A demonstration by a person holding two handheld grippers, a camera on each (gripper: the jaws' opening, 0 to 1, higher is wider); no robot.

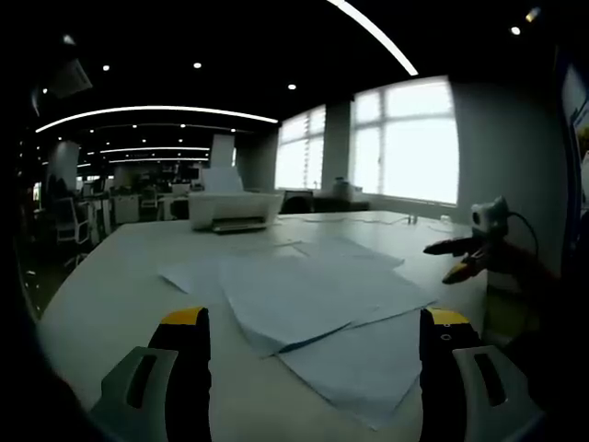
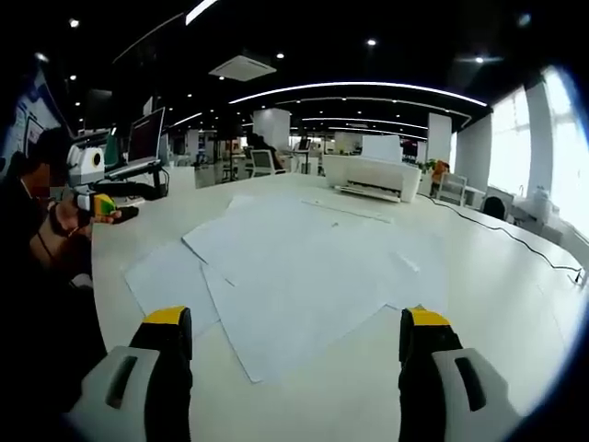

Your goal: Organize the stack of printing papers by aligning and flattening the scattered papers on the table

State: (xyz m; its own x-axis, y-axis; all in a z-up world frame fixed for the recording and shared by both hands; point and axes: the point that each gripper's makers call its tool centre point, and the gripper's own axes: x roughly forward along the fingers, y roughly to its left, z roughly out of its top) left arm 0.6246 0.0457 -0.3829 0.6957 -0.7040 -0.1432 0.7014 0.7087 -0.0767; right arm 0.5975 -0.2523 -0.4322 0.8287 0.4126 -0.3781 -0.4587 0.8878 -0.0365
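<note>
Jaws: left gripper (image 1: 313, 343) set wide apart, holding nothing, yellow-tipped fingers rising either side of the sheets. Right gripper (image 2: 296, 341) likewise wide apart and empty. In the left gripper view the right gripper (image 1: 463, 256) shows at the far table edge, held by a person's hand; in the right gripper view the left gripper (image 2: 103, 204) shows at the left, also in a hand.

Item: printing papers (image 1: 304, 299), several loose white sheets fanned and overlapping at differing angles on the table (image 1: 120, 304); corners stick out in several directions. Same spread in the right gripper view, papers (image 2: 294, 276), lying flat but unaligned, near the table's near edge.

Other fittings: white printer (image 1: 235, 210) at the far side of the table, well apart from the sheets; printer (image 2: 373, 175) with a cable trailing across the tabletop. Windows and office desks beyond.

Step in hand, as judged: approach, no sheet yet touched; the aligning is all to do.

Handling advice: bring the grippers in from opposite sides of the spread and sweep the outer sheets inward, low against the table, so edges slide rather than buckle. Thin paper will likely curl or ride over itself if pushed from one side alone. Square one edge first, then press flat.
</note>
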